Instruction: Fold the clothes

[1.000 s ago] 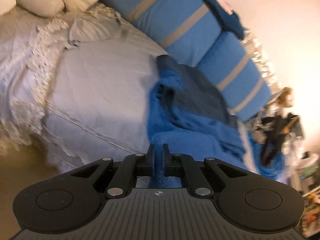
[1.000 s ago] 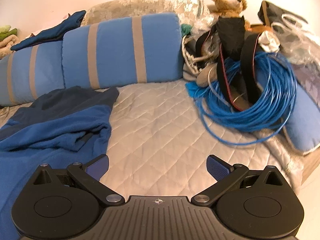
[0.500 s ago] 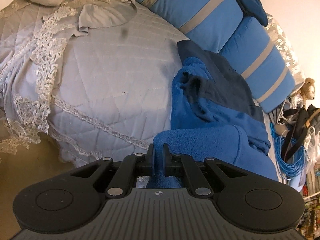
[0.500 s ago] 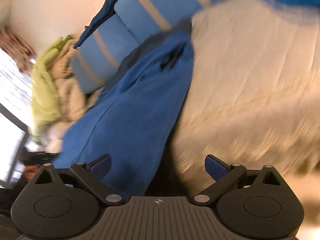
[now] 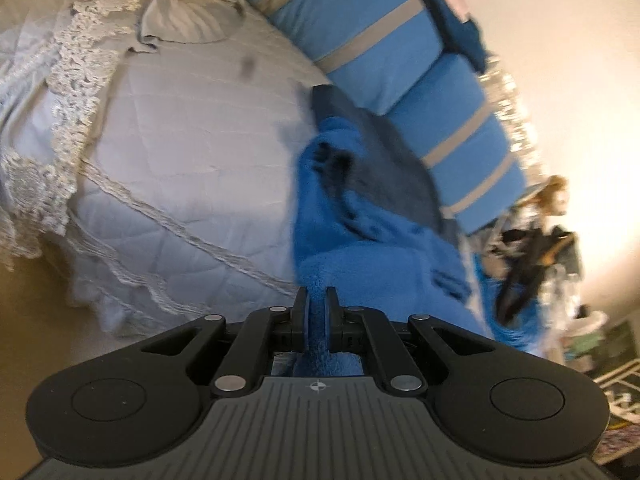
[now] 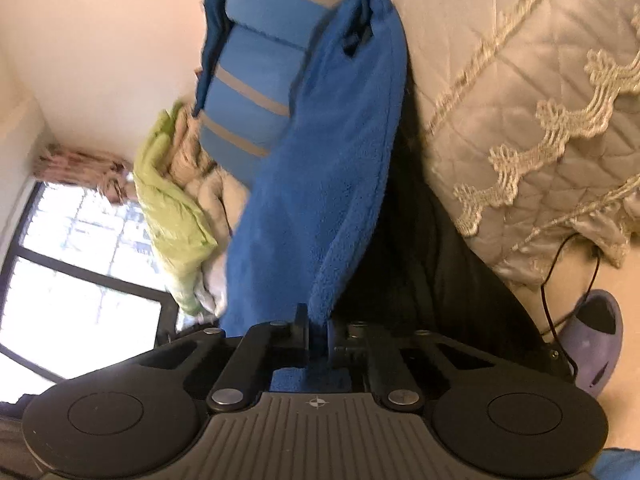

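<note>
A blue fleece garment (image 5: pixel 360 256) with a dark navy part (image 5: pixel 384 152) lies on the quilted bed, stretching from the striped bolsters to the near edge. My left gripper (image 5: pixel 317 300) is shut on an edge of the fleece at the bed's edge. In the right wrist view the same fleece (image 6: pixel 320 176) hangs in a long strip down to my right gripper (image 6: pixel 318 324), which is shut on its lower end.
Grey quilted bedspread (image 5: pixel 180 128) with lace trim. Blue striped bolsters (image 5: pixel 400 60) along the wall. A blue cable coil and black straps (image 5: pixel 520 256) lie at the bed's far end. Green and cream bedding (image 6: pixel 172 196), a window (image 6: pixel 80 264) and a purple slipper (image 6: pixel 592 336) on the floor.
My right gripper was open over the bed; it has swung round to the bed's edge and shut on the fleece. My left gripper stays shut on the fleece while its view shifts.
</note>
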Tool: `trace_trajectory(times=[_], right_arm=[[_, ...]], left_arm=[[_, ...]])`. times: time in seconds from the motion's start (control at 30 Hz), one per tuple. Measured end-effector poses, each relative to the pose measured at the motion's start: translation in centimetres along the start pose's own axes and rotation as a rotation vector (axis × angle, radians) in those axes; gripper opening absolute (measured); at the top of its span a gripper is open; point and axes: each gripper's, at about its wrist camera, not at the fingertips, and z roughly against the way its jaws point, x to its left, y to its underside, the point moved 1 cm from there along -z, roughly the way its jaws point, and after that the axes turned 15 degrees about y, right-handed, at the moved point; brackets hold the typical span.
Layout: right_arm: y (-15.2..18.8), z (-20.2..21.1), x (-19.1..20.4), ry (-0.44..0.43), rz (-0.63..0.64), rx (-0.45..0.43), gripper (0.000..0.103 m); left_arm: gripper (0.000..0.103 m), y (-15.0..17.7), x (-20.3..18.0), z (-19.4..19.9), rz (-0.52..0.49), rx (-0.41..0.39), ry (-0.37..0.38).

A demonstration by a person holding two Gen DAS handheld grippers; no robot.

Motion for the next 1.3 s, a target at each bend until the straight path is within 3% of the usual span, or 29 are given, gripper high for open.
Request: trace_trajectory(times=[0.17,0.3,0.5,0.8,1.07,1.3], right_arm=[[-1.6,4.5,3.6,-0.037,0.036,-0.181,0.008],[-3.7,6.7,7.8,-0.018,0.106,-0.287,0.008],[-6.0,8.1,11.6,0.002,0.187,-0.355,0.008],[-5.1,11.7,14.8,-0.114,0.321,-0.4,0.008],[-7.0,12.0,17.3,-0.118,0.335,-0.454,0.008],[-10.6,10.4,17.6,-0.065,0.262,-0.508,0.008]], left_arm=[[0.007,1.2,-2.5,0.5,-0.017,0.022,0.174],[0.007,1.4,-5.0,0.4,-0.054,-0.011,0.243],[0.006,1.9,-7.7,1.1,-0.137,-0.065,0.29],[0.006,1.7,-10.8,4.9,-0.189,-0.173,0.399],[0.006,-2.4,-12.2,2.7,-0.209,-0.228,0.355],[0.007,-6.3,-12.0,-0.2,-0.202,-0.279,0.294]])
